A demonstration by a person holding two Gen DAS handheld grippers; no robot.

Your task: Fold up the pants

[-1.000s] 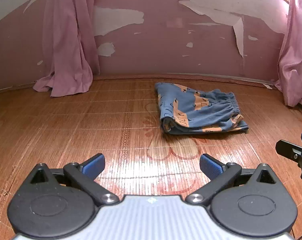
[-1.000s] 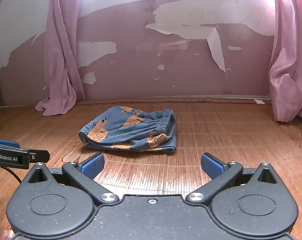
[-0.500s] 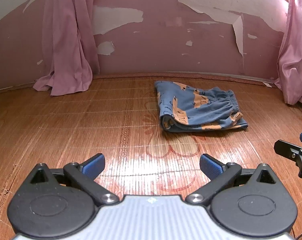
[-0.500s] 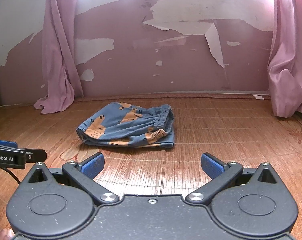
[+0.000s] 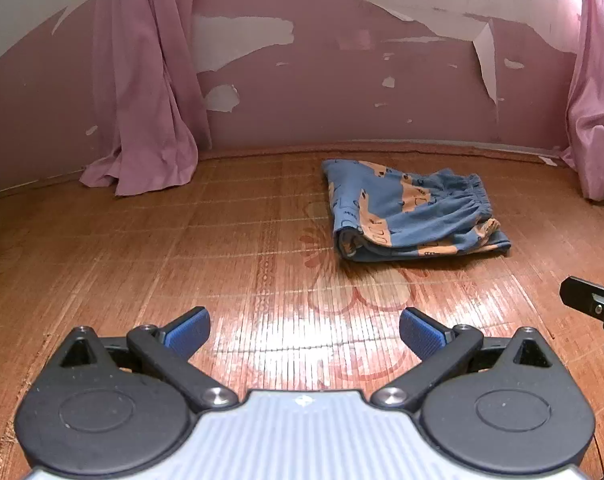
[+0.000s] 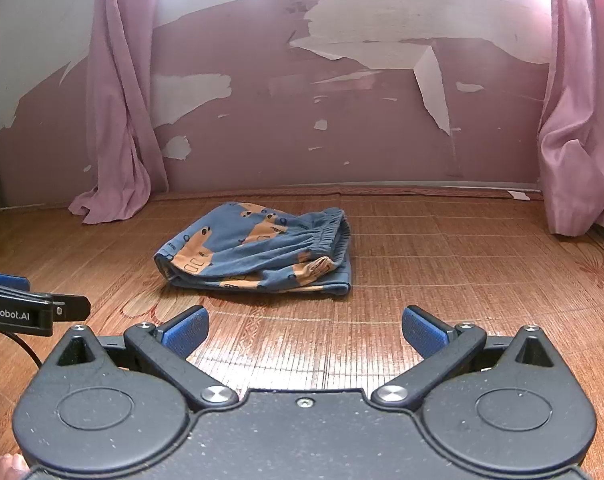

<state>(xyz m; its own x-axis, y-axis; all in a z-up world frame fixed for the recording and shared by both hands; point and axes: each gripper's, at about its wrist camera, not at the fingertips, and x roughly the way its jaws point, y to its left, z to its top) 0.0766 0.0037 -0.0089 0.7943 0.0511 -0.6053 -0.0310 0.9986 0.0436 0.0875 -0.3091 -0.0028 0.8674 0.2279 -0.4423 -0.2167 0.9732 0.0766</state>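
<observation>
Blue pants with orange patches (image 5: 410, 212) lie folded in a compact bundle on the bamboo mat, ahead and to the right in the left wrist view. In the right wrist view the pants (image 6: 261, 252) lie straight ahead, slightly left, elastic waistband toward the right. My left gripper (image 5: 304, 330) is open, empty, well short of the pants. My right gripper (image 6: 305, 330) is open too, nothing between its blue pads, a short way in front of the bundle. Each gripper shows at the edge of the other's view.
A brown bamboo mat (image 5: 181, 248) covers the floor. A peeling pink wall stands behind, with pink curtains at the left (image 6: 117, 120) and right (image 6: 574, 128). A black cable (image 6: 21, 344) trails by the left gripper; a fingertip shows at the right wrist view's bottom left.
Both grippers have drawn back and tilted up a little, so the pants sit slightly lower and farther off in both views. The pants have not moved.
</observation>
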